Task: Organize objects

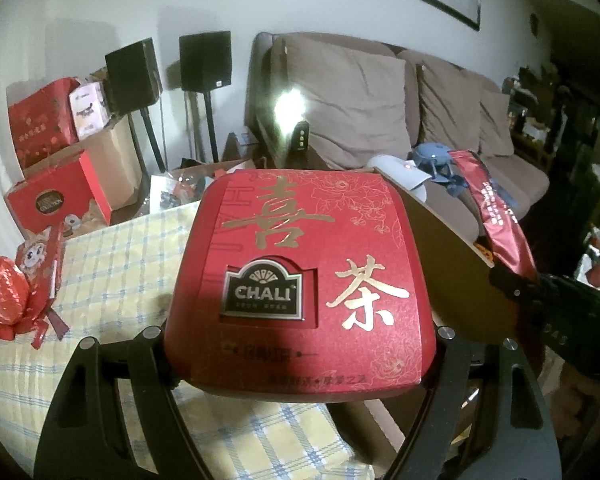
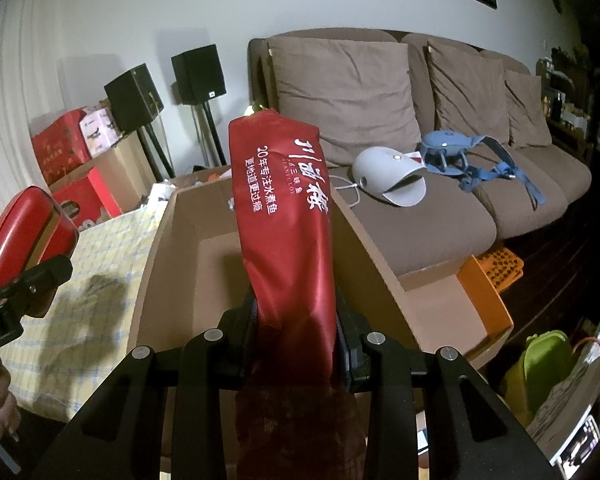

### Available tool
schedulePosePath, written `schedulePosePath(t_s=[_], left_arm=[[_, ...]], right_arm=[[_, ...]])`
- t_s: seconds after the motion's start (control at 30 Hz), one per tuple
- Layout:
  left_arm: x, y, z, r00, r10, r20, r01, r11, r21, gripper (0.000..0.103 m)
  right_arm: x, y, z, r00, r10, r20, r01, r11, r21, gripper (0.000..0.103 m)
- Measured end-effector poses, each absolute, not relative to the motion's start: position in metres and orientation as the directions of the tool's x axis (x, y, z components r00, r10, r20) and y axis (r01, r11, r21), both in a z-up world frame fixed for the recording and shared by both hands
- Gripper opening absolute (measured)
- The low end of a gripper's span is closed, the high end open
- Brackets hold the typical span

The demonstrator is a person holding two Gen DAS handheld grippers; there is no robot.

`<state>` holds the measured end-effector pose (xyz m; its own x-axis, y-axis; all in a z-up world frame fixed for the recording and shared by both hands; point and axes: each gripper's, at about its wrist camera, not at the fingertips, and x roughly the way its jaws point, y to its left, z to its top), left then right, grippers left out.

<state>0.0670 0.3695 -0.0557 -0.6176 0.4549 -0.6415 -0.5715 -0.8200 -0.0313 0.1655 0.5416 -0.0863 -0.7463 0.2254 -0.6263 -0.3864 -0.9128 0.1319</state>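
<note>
A foil-wrapped red ornament lay on the checked cloth. The left gripper, spread wide, clasped a glossy red tea box; the right gripper, nearly closed, pinched a satin red pouch above the cardboard box.

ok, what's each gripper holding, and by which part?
Left gripper clamps the red tea box across its near end. Right gripper pinches the red fabric pouch near its lower end.

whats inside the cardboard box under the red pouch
The cardboard box shows only bare brown floor. The red pouch, clamped in the right gripper, covers its middle, so anything there stays hidden.
</note>
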Motion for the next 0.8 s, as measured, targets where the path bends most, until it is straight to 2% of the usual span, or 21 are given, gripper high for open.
schedulePosePath(t_s=[0.8], left_arm=[[0.074, 0.392, -0.086, -0.518, 0.456, -0.723, -0.642, -0.766, -0.023, 0.079]], right_arm=[[0.159, 0.539, -0.096, -0.72, 0.189, -0.667, -0.361, -0.924, 0.128, 0.032]])
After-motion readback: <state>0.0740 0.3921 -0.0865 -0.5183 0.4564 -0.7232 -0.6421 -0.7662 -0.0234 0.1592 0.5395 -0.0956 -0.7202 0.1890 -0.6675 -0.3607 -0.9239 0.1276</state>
